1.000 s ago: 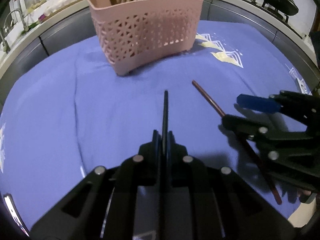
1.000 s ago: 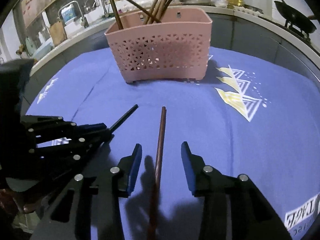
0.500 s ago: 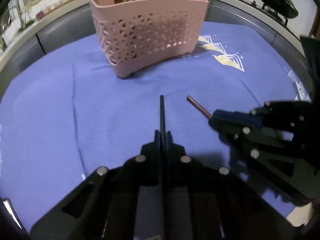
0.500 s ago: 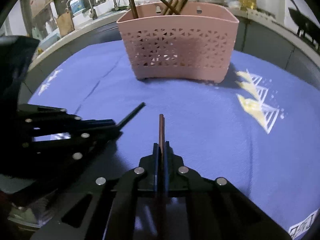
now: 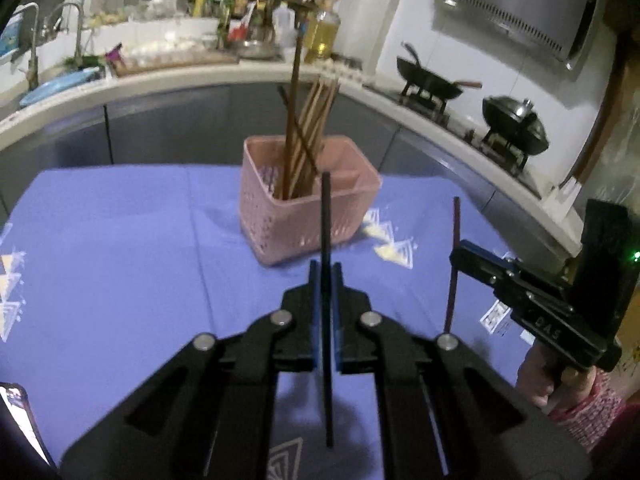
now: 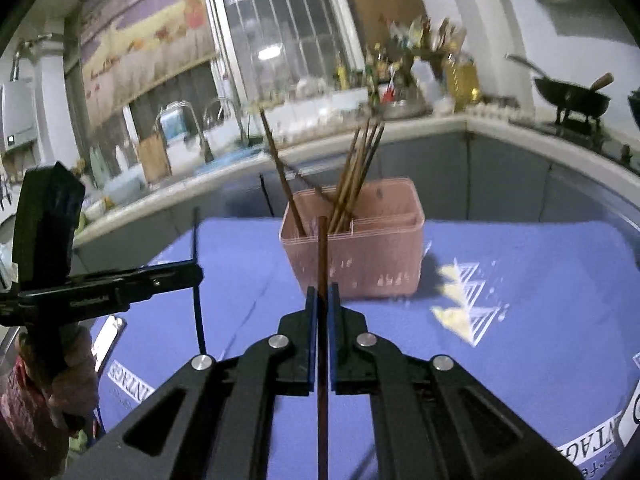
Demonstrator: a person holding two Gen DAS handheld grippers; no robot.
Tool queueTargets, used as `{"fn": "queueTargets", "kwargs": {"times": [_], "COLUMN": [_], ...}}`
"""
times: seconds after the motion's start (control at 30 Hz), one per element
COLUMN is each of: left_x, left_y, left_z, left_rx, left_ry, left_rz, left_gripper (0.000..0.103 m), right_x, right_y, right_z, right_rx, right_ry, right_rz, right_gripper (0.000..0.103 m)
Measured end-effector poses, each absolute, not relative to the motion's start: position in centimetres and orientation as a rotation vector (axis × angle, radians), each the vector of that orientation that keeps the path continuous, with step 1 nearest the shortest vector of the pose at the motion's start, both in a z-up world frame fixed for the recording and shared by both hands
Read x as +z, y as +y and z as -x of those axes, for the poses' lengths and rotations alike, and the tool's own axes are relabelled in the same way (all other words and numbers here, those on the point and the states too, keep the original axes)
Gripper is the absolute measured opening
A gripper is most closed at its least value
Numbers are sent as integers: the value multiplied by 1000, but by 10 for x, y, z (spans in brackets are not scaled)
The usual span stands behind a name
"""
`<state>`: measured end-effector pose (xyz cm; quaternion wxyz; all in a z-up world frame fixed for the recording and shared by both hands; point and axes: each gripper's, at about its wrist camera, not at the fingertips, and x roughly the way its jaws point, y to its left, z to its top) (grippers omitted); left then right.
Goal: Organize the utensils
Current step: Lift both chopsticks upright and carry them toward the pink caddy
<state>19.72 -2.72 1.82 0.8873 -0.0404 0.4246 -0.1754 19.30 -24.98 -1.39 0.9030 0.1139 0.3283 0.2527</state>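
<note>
A pink perforated basket (image 5: 280,220) stands on the blue cloth and holds several brown chopsticks (image 5: 310,128); it also shows in the right wrist view (image 6: 372,264). My left gripper (image 5: 326,272) is shut on a black chopstick (image 5: 326,216), held upright above the cloth. My right gripper (image 6: 323,296) is shut on a brown chopstick (image 6: 322,248), also lifted and upright. Each gripper shows in the other's view: the right one (image 5: 460,256) with its brown stick, the left one (image 6: 196,276) with its black stick.
The blue cloth (image 5: 120,248) covers the table. A kitchen counter with sink taps (image 5: 60,28), bottles and two woks (image 5: 436,80) curves behind. A phone (image 6: 108,340) lies at the cloth's left edge. A phone corner shows at the lower left (image 5: 16,412).
Both grippers have lifted off the cloth with their chopsticks and tilted up, so the basket now sits lower and farther in view. A second ago the right gripper was open around the brown chopstick.
</note>
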Motion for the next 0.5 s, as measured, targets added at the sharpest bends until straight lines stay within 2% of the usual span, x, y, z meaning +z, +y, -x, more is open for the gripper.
{"fn": "queueTargets", "kwargs": {"times": [0.23, 0.5], "left_x": [37, 33], "left_y": [-31, -39], "left_z": [-192, -194], "left_rx": [-357, -348], "left_ry": [829, 845], "left_rz": [57, 41], "left_gripper": [4, 4], "right_x": [2, 1], "right_y": [-260, -261], "right_z": [-192, -190], "right_rx": [506, 498], "right_ry": [618, 607], "right_rz": [-253, -261], "right_gripper": [5, 5]}}
